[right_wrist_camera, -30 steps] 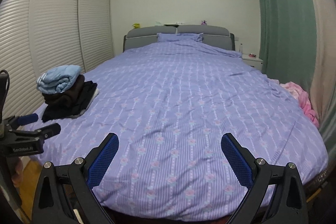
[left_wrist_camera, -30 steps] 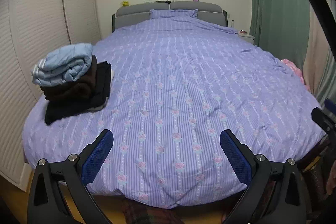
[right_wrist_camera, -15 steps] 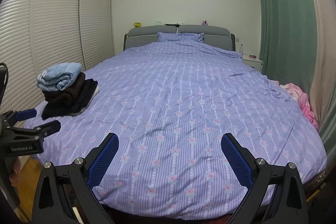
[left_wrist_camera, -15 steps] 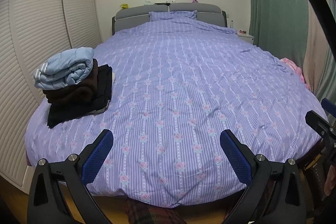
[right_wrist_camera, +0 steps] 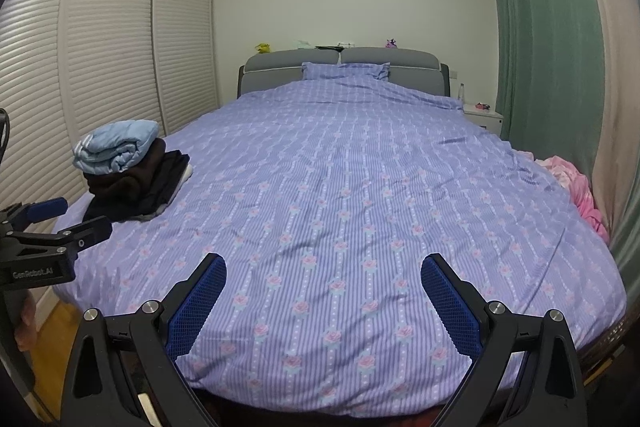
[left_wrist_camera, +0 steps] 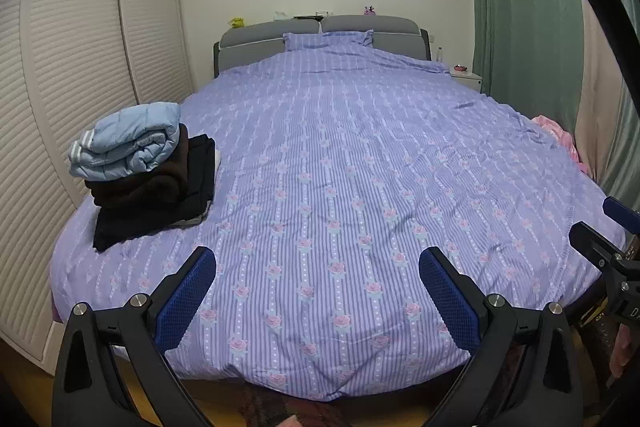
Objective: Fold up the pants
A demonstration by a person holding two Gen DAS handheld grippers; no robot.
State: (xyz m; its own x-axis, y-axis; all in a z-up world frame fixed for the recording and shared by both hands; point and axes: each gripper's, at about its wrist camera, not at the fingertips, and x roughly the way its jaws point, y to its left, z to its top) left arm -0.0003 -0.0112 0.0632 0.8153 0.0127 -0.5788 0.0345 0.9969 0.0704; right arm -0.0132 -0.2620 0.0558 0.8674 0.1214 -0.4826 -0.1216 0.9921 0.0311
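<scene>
The left gripper (left_wrist_camera: 318,289) hung level with its jaws spread wide, holding nothing. The right gripper (right_wrist_camera: 323,291), at its three o'clock, was likewise spread and empty.

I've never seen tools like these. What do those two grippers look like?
Both match. The left gripper and right gripper have black plastic frames, silver bolts and two fingers faced with blue textured pads. White lettering marks the left gripper's body where it shows in the right view.

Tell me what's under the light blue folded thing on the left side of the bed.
Under the light blue bundle sits a folded dark brown garment, then a flat black garment, with a pale edge peeking out below. What that pale layer is stays hidden.
</scene>
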